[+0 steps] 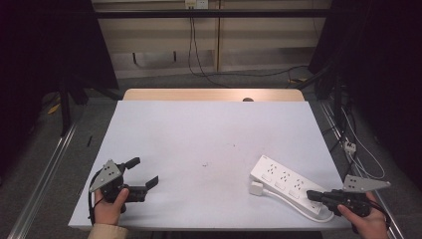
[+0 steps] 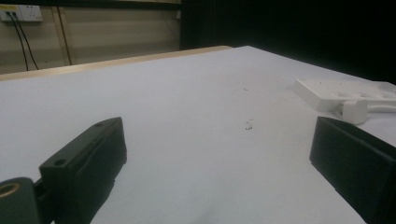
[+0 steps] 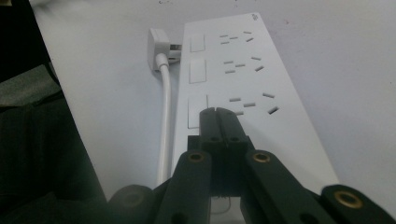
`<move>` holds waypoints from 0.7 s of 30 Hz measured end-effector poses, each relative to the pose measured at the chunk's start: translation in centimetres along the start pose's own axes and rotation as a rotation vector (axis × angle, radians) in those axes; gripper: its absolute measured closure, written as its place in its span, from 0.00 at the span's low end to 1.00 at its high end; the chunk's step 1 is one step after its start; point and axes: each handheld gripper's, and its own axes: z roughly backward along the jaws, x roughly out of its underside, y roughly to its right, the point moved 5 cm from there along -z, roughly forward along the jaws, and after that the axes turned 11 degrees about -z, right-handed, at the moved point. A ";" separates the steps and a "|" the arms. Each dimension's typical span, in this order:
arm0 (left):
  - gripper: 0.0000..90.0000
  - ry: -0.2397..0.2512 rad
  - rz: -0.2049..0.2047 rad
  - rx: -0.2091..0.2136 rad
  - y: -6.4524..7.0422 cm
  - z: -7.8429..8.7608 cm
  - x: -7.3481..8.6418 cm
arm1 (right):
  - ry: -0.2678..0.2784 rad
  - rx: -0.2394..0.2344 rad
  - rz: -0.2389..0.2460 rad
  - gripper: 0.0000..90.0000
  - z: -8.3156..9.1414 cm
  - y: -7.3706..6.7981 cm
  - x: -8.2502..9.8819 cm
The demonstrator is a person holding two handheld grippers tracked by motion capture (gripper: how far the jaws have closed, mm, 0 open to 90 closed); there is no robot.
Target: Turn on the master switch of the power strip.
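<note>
The power strip (image 1: pixel 288 184) lies on the white counter (image 1: pixel 209 149) at about four o'clock, slanting from the middle toward the near right corner, with its white plug (image 1: pixel 256 189) and cord (image 3: pixel 164 121) beside its long edge. The right hand-held gripper (image 1: pixel 311 194) has its jaws pressed fully together with nothing between them, and the joined tips sit over the nearest rocker switch (image 3: pixel 197 111) of the strip, at or just above its surface; contact itself is hard to judge. The left hand-held gripper (image 1: pixel 144 174) waits at about eight o'clock, well apart from the strip, jaws spread wide and empty.

The step in hand looks like pressing that nearest switch with the closed tips. To do it well, keep the jaws shut so they act as one blunt finger, centre them on the rocker rather than on the socket holes beside it, and push straight down, not forward, since the strip is light and may slide. If it skids, the left hand-held gripper could come across and steady the far end at two o'clock of the switch.
</note>
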 end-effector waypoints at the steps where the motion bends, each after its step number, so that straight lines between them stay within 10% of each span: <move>1: 0.04 0.000 -0.002 0.000 0.0 0.0 0.0 | 0.002 -0.003 0.001 1.00 0.1 0.0 0.0; 21: 0.04 0.002 -0.002 0.001 0.0 0.0 -0.1 | -0.020 0.004 0.015 1.00 0.9 0.0 0.7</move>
